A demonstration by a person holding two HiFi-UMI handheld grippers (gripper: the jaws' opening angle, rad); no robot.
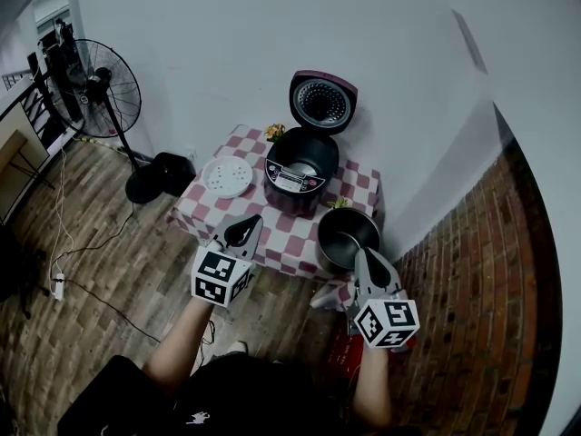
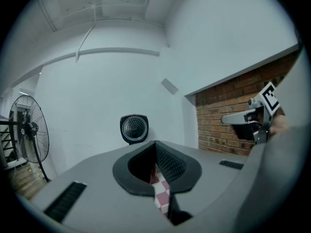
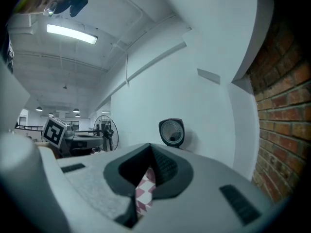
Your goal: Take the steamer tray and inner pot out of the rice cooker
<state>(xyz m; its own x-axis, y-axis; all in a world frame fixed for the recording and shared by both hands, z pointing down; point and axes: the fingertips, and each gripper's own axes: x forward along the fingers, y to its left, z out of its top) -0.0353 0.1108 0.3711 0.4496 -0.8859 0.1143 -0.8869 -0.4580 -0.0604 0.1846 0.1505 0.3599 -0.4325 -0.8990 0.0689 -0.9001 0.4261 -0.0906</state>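
Steel inner pot (image 1: 347,237), steamer tray (image 1: 227,176) on table (image 1: 277,242); left hand-held gripper (image 1: 247,223), right hand-held gripper (image 1: 366,260) closed, empty.

No legible print, even on the rice cooker (image 1: 300,166).

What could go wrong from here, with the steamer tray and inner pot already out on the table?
1. The inner pot sits near the front right corner of the table, just ahead of the shut right gripper; a stray swing could push it off.
2. The rice cooker has its lid standing open; reaching past it may bump it.
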